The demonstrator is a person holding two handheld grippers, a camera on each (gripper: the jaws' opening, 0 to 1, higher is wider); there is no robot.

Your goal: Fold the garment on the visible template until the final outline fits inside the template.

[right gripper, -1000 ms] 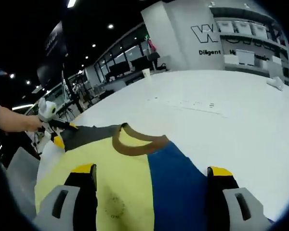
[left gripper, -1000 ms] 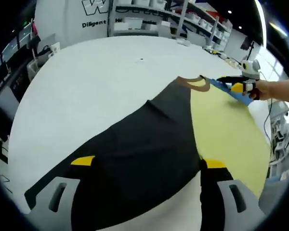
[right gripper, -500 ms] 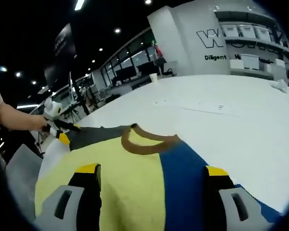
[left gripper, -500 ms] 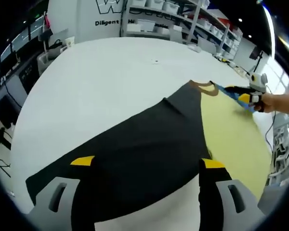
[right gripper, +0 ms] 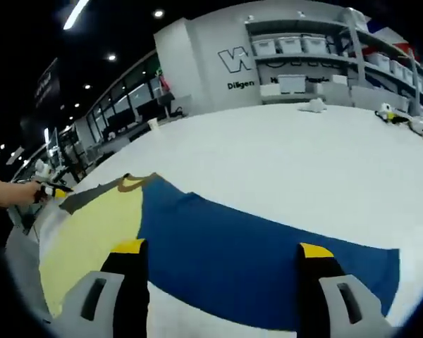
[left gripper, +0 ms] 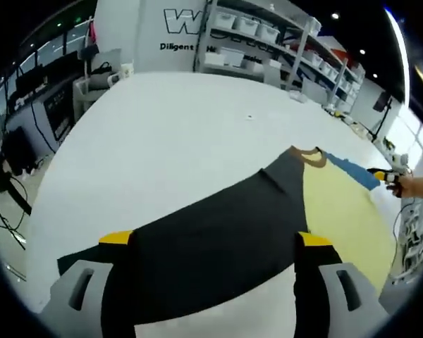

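A garment lies spread on the white table [left gripper: 162, 141]. It has a black sleeve [left gripper: 218, 218], a yellow body [left gripper: 338, 211], a brown collar [left gripper: 310, 156] and a blue sleeve [left gripper: 349, 169]. My left gripper [left gripper: 215, 243] is open, its jaws wide apart over the outer part of the black sleeve. In the right gripper view, my right gripper [right gripper: 222, 250] is open over the blue sleeve [right gripper: 254, 246], beside the yellow body [right gripper: 92, 225] and collar [right gripper: 134, 182]. Each gripper also shows far off in the other's view: the right gripper [left gripper: 388, 176] in a hand, the left gripper [right gripper: 53, 190] by the black sleeve [right gripper: 84, 199].
Shelves with white bins [left gripper: 268, 35] line the far wall [right gripper: 317, 63]. Desks with monitors [left gripper: 49, 91] stand beyond the table's left edge. A small white object [right gripper: 314, 105] lies far back on the table [right gripper: 303, 155], which stretches bare behind the garment.
Both views have pulled back outward from the garment's middle. Much more of each sleeve now shows, lying flat and stretched out, and the other gripper looks smaller and farther away.
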